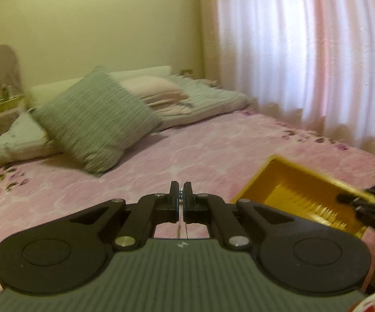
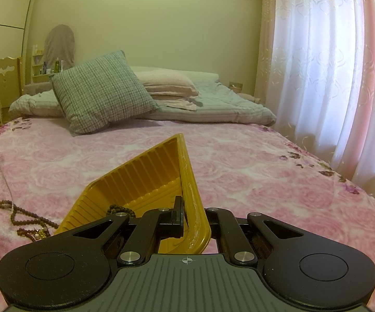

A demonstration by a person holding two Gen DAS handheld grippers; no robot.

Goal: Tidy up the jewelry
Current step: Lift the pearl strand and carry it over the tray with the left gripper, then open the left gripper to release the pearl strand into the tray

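While no writing is readable, right gripper (image 2: 187, 217) clamps yellow tray (image 2: 145, 179) rim

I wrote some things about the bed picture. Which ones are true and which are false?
1. The right gripper pinches the yellow tray's rim. True.
2. The tray is blue. False: it is yellow.
3. A string of dark beads lies on the pink blanket beside the tray. True.
4. The left gripper is wide open. False: its jaws are shut on a thin chain.
5. The checked pillow lies on the floor. False: it leans on the bed.
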